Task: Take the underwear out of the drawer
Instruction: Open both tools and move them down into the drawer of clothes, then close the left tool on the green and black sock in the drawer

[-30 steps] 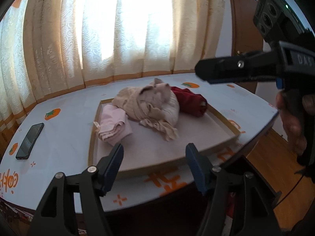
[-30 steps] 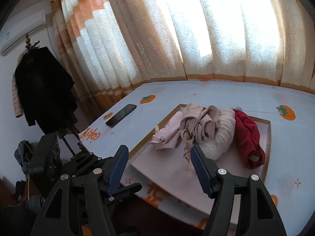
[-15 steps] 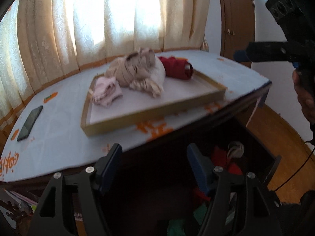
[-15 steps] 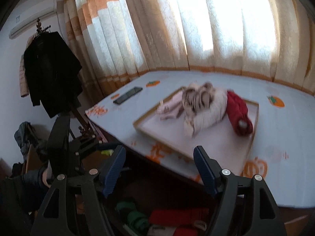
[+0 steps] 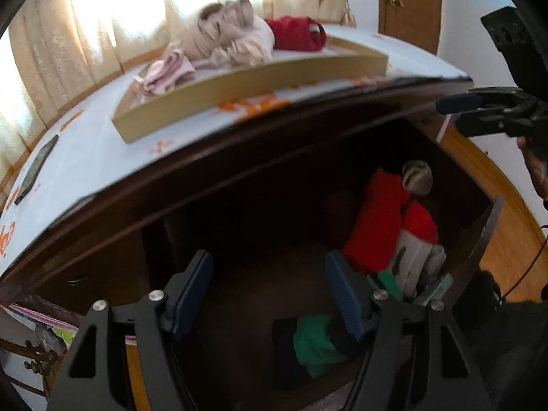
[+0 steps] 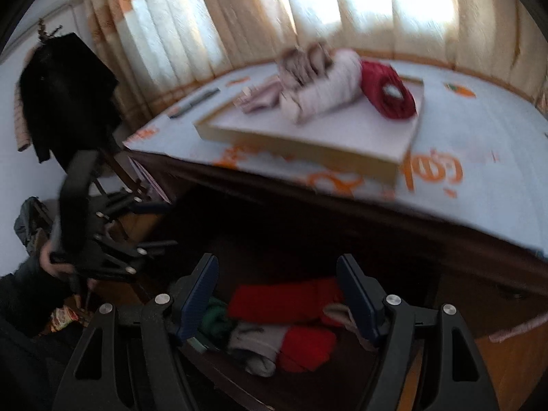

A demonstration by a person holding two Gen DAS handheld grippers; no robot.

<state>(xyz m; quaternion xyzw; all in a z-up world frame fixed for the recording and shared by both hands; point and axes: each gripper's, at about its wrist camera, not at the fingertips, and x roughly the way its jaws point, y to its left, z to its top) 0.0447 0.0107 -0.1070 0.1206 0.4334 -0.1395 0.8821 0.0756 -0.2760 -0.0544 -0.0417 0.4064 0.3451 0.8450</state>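
The dark wooden drawer (image 5: 479, 233) stands open below the table edge, with rolled underwear inside: red pieces (image 5: 376, 219), a green one (image 5: 315, 342), a grey-white one (image 5: 407, 260) and a striped roll (image 5: 416, 178). My left gripper (image 5: 269, 287) is open and empty above the drawer's dark left part. My right gripper (image 6: 277, 291) is open and empty, just above the red (image 6: 284, 299), green (image 6: 215, 322) and grey-white (image 6: 257, 342) pieces. Each gripper shows in the other's view, the right (image 5: 486, 113) and the left (image 6: 102, 239).
On the table a shallow tan tray (image 5: 239, 85) holds beige, pink and dark red clothes (image 5: 226, 37); it also shows in the right wrist view (image 6: 308, 150). A phone (image 5: 34, 171) lies at the table's left. A dark coat (image 6: 65, 92) hangs at left. Curtains behind.
Both grippers have dropped from table-top height to below the table edge, so the open drawer and its contents now fill the lower view. Both stay open.
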